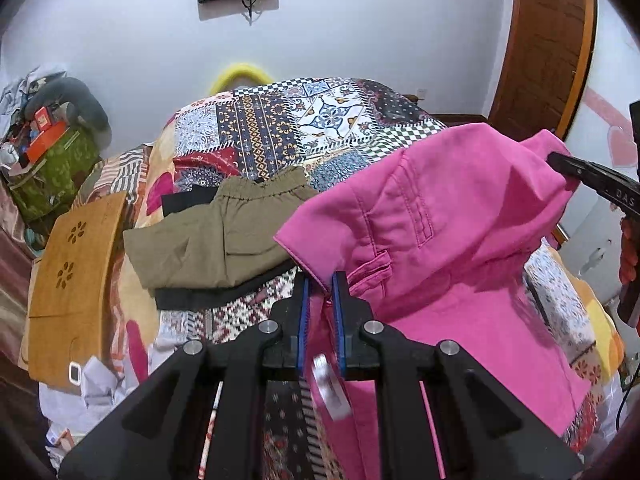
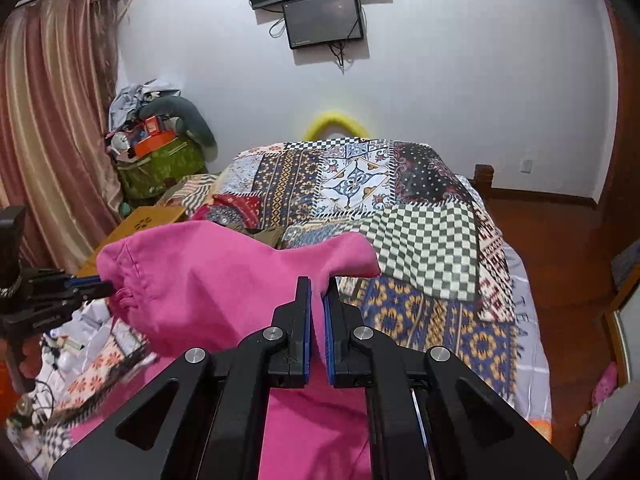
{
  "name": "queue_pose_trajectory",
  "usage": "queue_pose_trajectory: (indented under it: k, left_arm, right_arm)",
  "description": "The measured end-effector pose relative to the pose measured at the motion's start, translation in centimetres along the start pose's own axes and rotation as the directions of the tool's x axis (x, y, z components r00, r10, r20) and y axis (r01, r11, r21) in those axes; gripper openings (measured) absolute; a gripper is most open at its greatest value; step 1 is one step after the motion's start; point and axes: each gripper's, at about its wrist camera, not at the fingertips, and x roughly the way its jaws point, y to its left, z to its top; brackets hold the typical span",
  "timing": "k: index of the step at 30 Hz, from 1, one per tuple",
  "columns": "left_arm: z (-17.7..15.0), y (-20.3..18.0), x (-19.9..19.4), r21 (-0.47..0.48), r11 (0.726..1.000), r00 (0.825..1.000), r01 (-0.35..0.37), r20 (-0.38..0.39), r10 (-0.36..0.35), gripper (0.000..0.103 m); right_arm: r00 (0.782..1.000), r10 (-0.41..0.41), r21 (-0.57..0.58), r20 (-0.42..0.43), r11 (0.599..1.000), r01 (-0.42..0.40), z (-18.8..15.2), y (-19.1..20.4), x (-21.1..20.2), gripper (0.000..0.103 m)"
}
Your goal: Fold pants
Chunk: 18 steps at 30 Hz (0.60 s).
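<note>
Pink pants (image 1: 448, 232) hang in the air above the bed, held at two places along the waistband. My left gripper (image 1: 321, 280) is shut on one waistband corner near a belt loop; a white tag dangles below. My right gripper (image 2: 318, 286) is shut on the other end of the pink pants (image 2: 208, 280). Each gripper shows in the other's view: the right one at the far right of the left wrist view (image 1: 560, 162), the left one at the left edge of the right wrist view (image 2: 110, 289). The legs drape down toward me.
A patchwork bedspread (image 2: 424, 236) covers the bed. Folded olive pants (image 1: 216, 236) lie on a dark garment (image 1: 224, 296) on it. A wooden board (image 1: 76, 272) lies at the left. A cluttered green bag (image 2: 160, 168), curtain (image 2: 52, 152) and wall screens (image 2: 324, 20) stand beyond.
</note>
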Motion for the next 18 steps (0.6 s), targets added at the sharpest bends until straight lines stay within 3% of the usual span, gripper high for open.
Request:
queue_pose_trajectory:
  k: [5, 11, 13, 15, 18]
  left_arm:
    - [-2.3, -1.0, -2.3, 0.023, 1.000, 1.000, 0.015, -0.003, -0.015, 0.009]
    - [-5.9, -2.1, -3.3, 0.052, 0.998, 0.997, 0.042, -0.060, -0.039, 0.010]
    - [-7.3, -2.0, -3.2, 0.050, 0.997, 0.995, 0.053, -0.089, -0.049, 0.016]
    - [-8.7, -2.0, -3.2, 0.047, 0.997, 0.992, 0.055, -0.117, -0.050, 0.035]
    - [-10.5, -1.6, -3.7, 0.044, 0.998, 0.993, 0.037, -0.112, -0.032, 0.051]
  right_arm:
    - [1.000, 0.005, -0.004, 0.006, 1.000, -0.005, -2.6, 0.8, -3.0, 0.005]
    - [1.000, 0.014, 0.032, -0.020, 0.999, -0.013, -6.8, 1.1, -4.9, 0.007]
    - [0.999, 0.010, 0.052, -0.037, 0.999, -0.008, -8.2, 1.2, -5.5, 0.007]
    - [0.997, 0.007, 0.080, -0.072, 0.997, -0.001, -9.8, 0.7, -5.8, 0.013]
    - [0.994, -0.006, 0.107, -0.113, 0.994, 0.018, -11.9, 0.3, -6.5, 0.030]
